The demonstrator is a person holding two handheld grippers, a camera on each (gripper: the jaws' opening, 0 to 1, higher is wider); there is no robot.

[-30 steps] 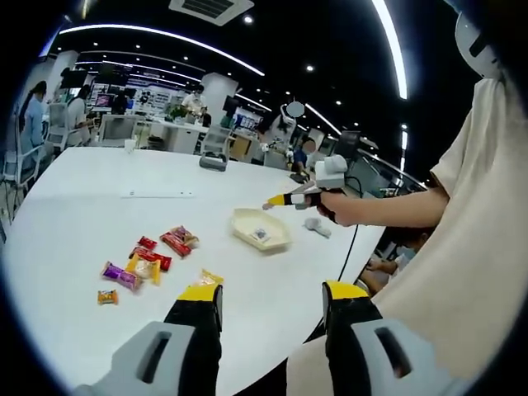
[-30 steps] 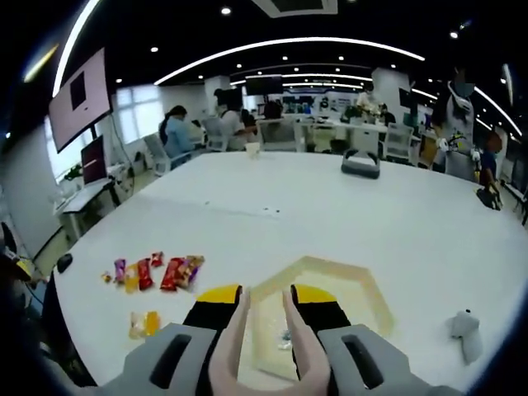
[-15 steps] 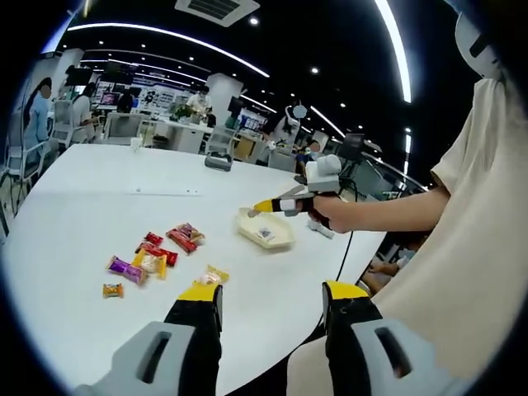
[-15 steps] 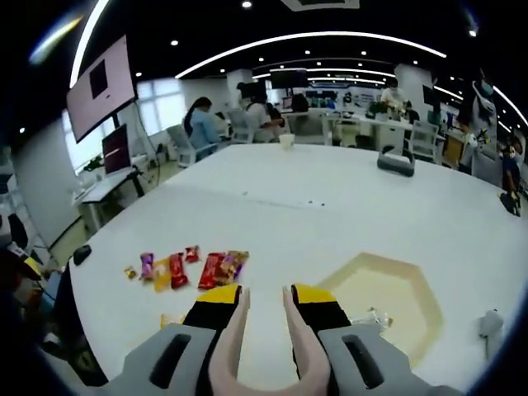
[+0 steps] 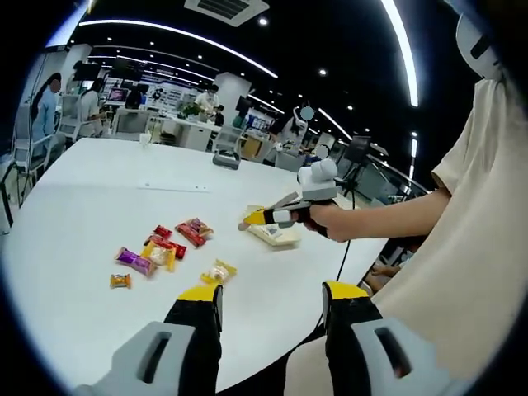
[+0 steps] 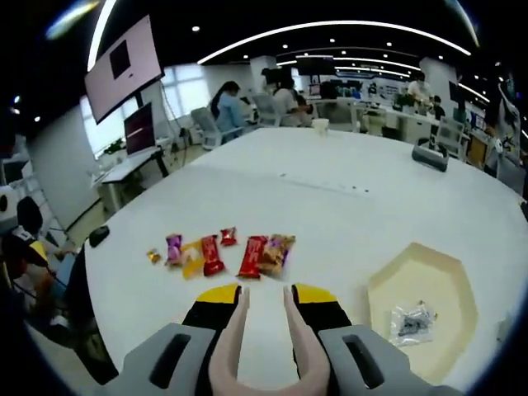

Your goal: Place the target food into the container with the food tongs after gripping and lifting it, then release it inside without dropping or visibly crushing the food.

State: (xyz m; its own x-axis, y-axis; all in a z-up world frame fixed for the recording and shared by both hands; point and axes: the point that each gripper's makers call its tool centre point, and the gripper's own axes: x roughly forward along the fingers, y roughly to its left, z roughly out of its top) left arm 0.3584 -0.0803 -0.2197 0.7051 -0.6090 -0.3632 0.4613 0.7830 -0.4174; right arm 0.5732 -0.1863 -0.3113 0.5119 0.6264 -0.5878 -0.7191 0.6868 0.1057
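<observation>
**Next candy, same tray**

Office lights and desks ring a broad white table (image 6: 346, 206), and everything you need lies relative to the beige hexagonal tray (image 6: 429, 318) on it. That tray already holds one clear-wrapped piece (image 6: 410, 323). In the right gripper view the loose candies (image 6: 239, 254) lie in a row on the table well to the tray's left: a brown-wrapped one and two red ones nearest the tray, then smaller purple, yellow and orange pieces farther off.

Your right gripper (image 6: 264, 301) holds the pale tongs (image 6: 262, 330) between its jaws; the tong arms stand a little apart with nothing between them, and their tips point at the bare table just short of the row. Your left gripper (image 5: 268, 305) hangs back over the table edge with its jaws wide and empty.

You seem to be reaching for the next piece. Pick the candy nearest the tray, straddle its wrapper with both tong tips, and close only until it holds. Lift straight up, carry it level across to the tray, lower it inside, then open.
</observation>
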